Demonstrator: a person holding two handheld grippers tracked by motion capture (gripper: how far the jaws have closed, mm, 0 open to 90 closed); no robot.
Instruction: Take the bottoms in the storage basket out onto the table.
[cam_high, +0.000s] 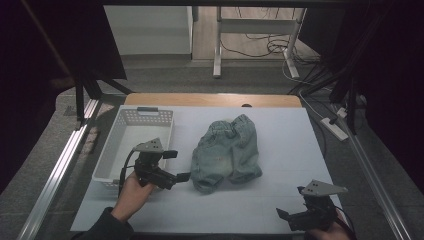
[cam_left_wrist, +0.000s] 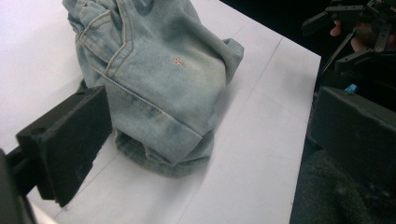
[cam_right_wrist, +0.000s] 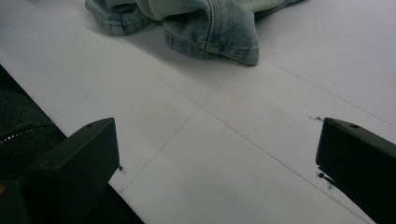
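Jeans: I see a crumpled pair of light denim jeans (cam_high: 227, 152) lying mid-table on the white sheet (cam_high: 280, 200), waistband toward 12 o'clock, leg hems toward 6.
Left gripper: my left gripper (cam_high: 172, 165) sits at the jeans' 9 o'clock, jaws spread wide and empty; one pad is just beside the near hem (cam_left_wrist: 163, 158), which I judge is lined up to pinch that edge.
Basket: a white slotted basket (cam_high: 115, 155) stands at 9 o'clock beyond the left hand, probably where the jeans should end up.
Right gripper: my right gripper (cam_high: 295, 216) waits at 5 o'clock, well apart from the cloth, jaws wide open, holding nothing.
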